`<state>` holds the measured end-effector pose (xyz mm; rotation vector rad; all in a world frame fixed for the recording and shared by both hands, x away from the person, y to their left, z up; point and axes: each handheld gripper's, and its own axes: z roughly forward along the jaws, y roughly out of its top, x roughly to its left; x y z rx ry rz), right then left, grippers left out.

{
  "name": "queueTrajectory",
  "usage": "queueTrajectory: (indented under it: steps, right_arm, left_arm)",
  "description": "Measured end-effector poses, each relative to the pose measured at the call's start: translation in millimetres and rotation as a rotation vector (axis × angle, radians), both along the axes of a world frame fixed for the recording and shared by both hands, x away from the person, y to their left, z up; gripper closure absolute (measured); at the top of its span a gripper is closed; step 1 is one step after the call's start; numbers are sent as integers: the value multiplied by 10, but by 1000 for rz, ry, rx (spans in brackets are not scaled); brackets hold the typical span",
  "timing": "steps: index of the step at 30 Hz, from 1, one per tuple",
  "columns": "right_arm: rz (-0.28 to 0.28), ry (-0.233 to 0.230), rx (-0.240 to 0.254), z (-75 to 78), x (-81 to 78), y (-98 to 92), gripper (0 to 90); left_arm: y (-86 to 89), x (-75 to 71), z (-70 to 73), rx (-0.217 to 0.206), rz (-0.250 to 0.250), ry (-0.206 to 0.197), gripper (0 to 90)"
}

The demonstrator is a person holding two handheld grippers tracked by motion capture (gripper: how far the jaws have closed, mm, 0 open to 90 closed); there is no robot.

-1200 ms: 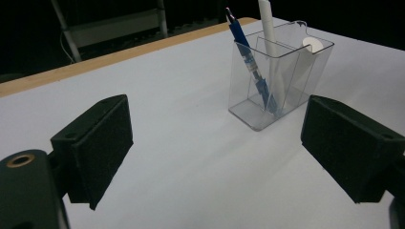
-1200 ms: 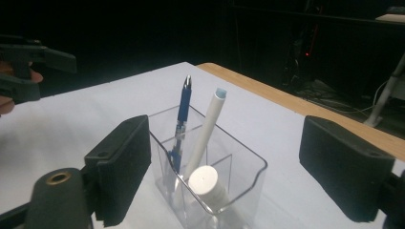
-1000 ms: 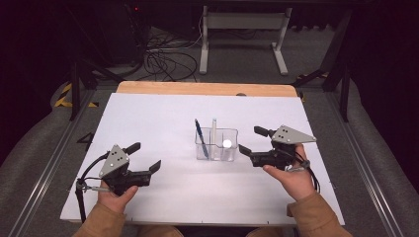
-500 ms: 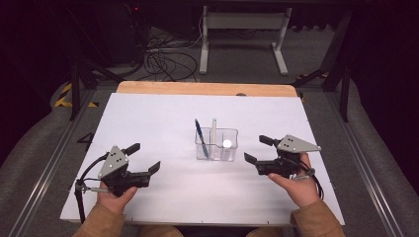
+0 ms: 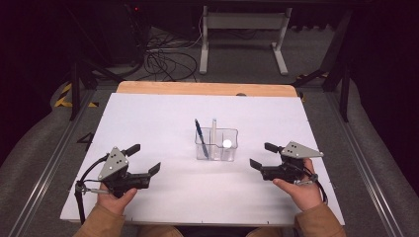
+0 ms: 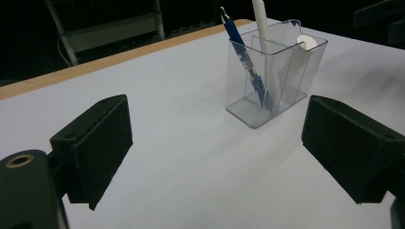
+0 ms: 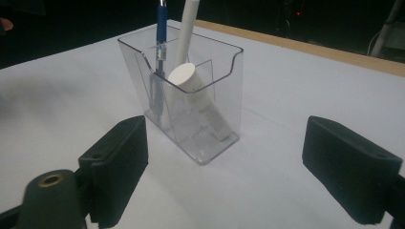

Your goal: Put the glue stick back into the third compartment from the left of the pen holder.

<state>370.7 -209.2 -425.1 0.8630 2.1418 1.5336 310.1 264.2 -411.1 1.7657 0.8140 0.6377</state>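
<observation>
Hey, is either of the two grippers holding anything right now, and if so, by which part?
Nothing is held: left gripper and right gripper are both open and empty.

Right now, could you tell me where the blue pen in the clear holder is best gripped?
Grip the blue pen by its upper shaft, coming from above: that end rises past the rim of the clear holder, whose walls enclose the lower part.

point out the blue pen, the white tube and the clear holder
blue pen [image 6: 241,47], left gripper view, mid barrel
white tube [image 7: 191,88], right gripper view, upper body below its round cap
clear holder [image 5: 231,150], high view, right front wall
</observation>
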Motion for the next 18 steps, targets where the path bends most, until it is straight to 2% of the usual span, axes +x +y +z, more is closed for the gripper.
queueTrajectory:
  steps: [9, 18]
  right_arm:
    - [1, 7, -27, -53, 13, -4, 162]
    - [0, 3, -16, -40, 6, -12, 162]
  left_arm:
    - [-6, -8, -18, 14, -3, -8, 107]
    - [-9, -8, -20, 16, -3, -9, 107]
